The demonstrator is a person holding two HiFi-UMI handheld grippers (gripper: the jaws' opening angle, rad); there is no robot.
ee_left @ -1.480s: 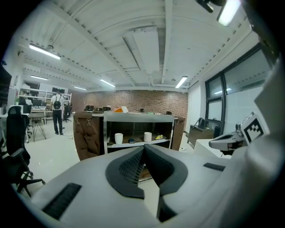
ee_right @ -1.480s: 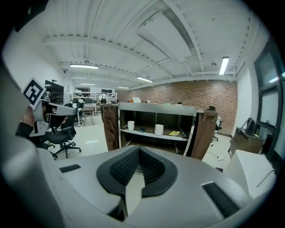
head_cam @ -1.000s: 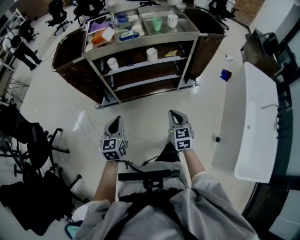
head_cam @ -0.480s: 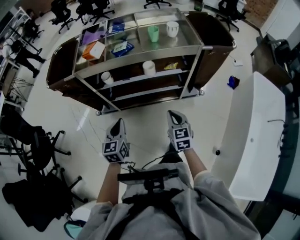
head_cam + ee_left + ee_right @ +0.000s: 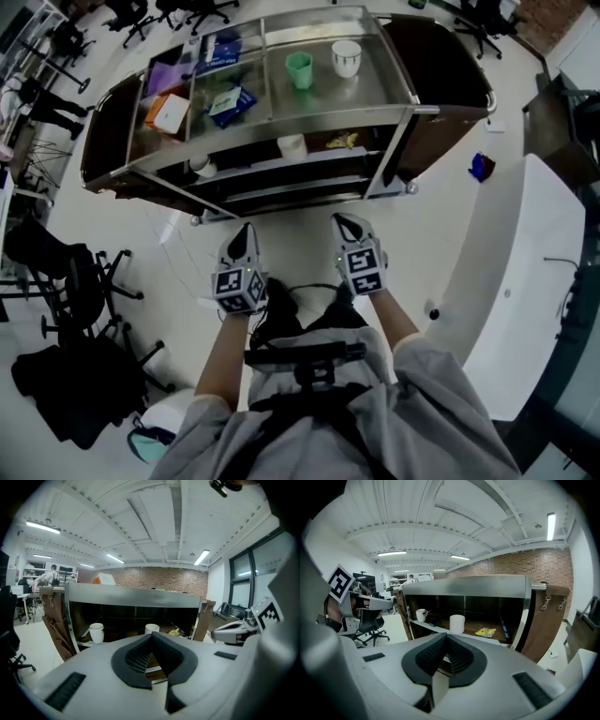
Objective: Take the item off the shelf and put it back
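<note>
A steel shelf cart [image 5: 375, 103] stands in front of me. On its upper shelf sit a white roll [image 5: 292, 145], a white mug [image 5: 200, 166] and a yellow packet [image 5: 342, 142]. The top tray holds a green cup [image 5: 300, 70] and a white cup [image 5: 346, 58]. My left gripper [image 5: 246, 232] and right gripper [image 5: 345, 225] point at the cart, short of it, both shut and empty. In the left gripper view, the mug [image 5: 96, 632] and roll [image 5: 152, 628] lie beyond the shut left gripper [image 5: 151, 635]. The right gripper [image 5: 446, 636] faces the roll [image 5: 457, 624] and packet [image 5: 486, 632].
Brown bags hang on both cart ends [image 5: 445, 70]. A white counter [image 5: 530, 272] runs along my right. Office chairs [image 5: 66, 272] and a black bag [image 5: 66, 398] stand at my left. A blue object [image 5: 482, 167] lies on the floor. Packets and a box [image 5: 169, 111] fill the top tray's left.
The cart has come nearer in the head view and now sits just beyond both gripper tips. Both grippers stay shut and side by side.
</note>
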